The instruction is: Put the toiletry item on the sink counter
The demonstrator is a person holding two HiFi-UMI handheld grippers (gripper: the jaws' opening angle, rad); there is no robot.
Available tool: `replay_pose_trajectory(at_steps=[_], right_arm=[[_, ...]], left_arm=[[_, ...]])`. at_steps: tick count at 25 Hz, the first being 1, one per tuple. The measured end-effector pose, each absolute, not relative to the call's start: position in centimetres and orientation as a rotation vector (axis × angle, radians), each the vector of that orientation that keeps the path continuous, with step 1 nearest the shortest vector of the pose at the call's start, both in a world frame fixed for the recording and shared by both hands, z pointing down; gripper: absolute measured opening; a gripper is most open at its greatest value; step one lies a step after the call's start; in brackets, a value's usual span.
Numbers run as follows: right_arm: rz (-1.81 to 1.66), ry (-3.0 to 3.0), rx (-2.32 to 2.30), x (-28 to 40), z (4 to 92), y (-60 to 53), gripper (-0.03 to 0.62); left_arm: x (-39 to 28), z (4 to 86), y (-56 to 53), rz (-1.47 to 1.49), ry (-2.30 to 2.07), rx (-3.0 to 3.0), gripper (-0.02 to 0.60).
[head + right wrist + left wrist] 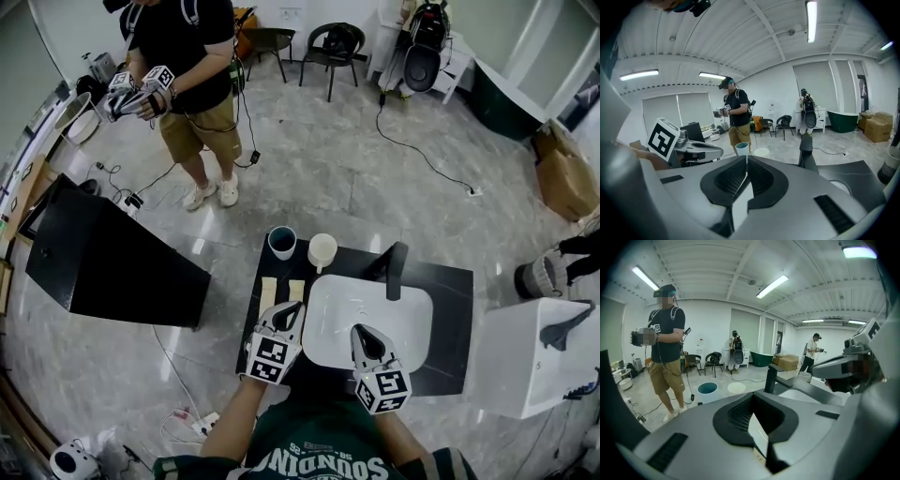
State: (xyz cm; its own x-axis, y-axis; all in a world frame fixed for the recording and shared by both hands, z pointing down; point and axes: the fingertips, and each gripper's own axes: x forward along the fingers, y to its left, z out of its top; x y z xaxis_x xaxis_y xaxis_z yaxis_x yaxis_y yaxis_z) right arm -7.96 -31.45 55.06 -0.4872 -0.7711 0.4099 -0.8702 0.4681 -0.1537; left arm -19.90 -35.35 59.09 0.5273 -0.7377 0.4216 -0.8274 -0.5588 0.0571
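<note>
Two cream bars [269,292] [296,290] lie side by side on the left part of the black sink counter [450,291]. My left gripper [296,306] [753,401] hovers just short of their near ends with its jaws shut, and I see nothing held between them. Over the near edge of the white basin [412,319] my right gripper [357,329] [746,158] is shut too, with nothing in it. A teal cup [281,242] [707,388] and a white cup [322,250] [736,388] stand at the counter's back left. The black faucet [396,271] [805,150] rises behind the basin.
A black slanted box [103,262] stands on the floor to the left and a white cabinet [534,361] to the right. A person [187,84] holding grippers stands at the back left. Cables [422,155] and chairs [333,47] lie beyond.
</note>
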Motion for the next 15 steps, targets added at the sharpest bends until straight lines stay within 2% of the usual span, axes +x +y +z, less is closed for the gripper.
replay_pose_trajectory(at_steps=[15], right_arm=[[0.469,-2.456,1.409,-6.6,54.3,-30.1,0.043]], left_arm=[[-16.6,59.3,-32.5,0.538,-1.23,2.582,0.009]])
